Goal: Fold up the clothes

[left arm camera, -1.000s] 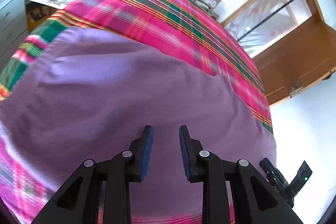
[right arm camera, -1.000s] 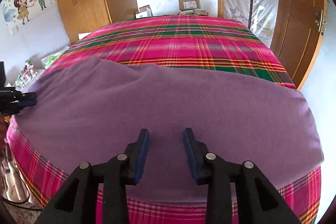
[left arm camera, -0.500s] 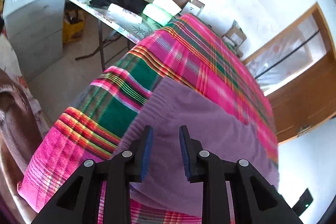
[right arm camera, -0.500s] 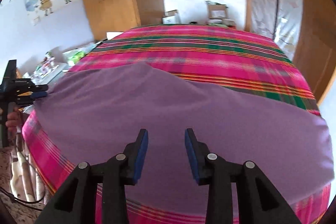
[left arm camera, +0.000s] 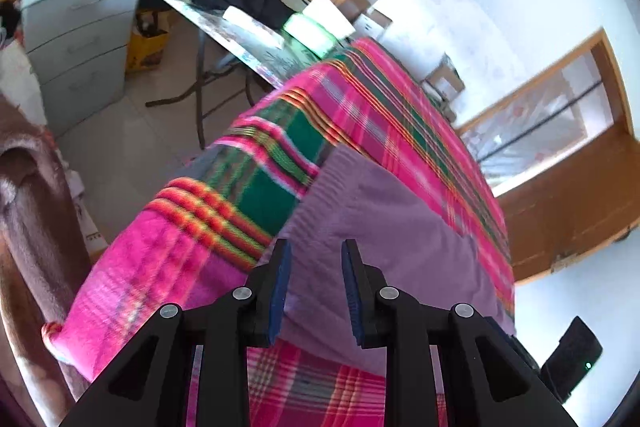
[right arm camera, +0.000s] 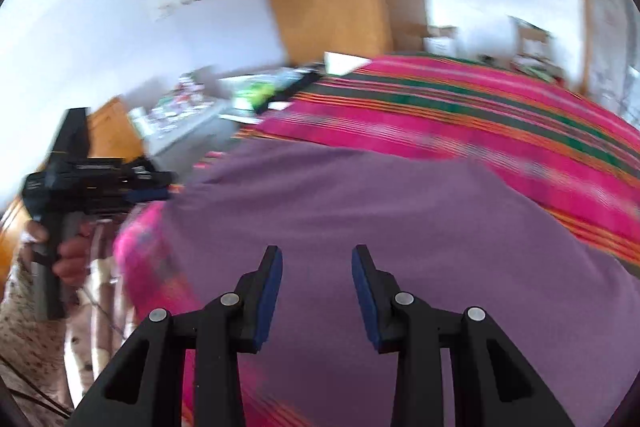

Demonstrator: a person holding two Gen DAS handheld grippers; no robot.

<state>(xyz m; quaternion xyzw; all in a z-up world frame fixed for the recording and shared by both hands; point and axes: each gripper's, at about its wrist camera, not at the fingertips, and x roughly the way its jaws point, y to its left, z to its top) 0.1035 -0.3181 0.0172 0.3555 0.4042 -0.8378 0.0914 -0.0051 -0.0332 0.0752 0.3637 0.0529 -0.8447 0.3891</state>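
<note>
Both hand-held grippers, left (left arm camera: 315, 281) and right (right arm camera: 317, 287), have swung leftward over the purple garment (right arm camera: 400, 227), parted, empty.

I am looking at the bed (left arm camera: 360, 115), which is wearing a pink, green and orange plaid blanket (right arm camera: 460, 115). A purple garment (right arm camera: 380, 219) is lying spread flat on that blanket, reaching toward the near edge, where plaid is showing below it.

Both grippers hang over the bed (left arm camera: 280, 163): left gripper (left arm camera: 315, 279) and right gripper (right arm camera: 317, 285) gape, holding nothing.
</note>
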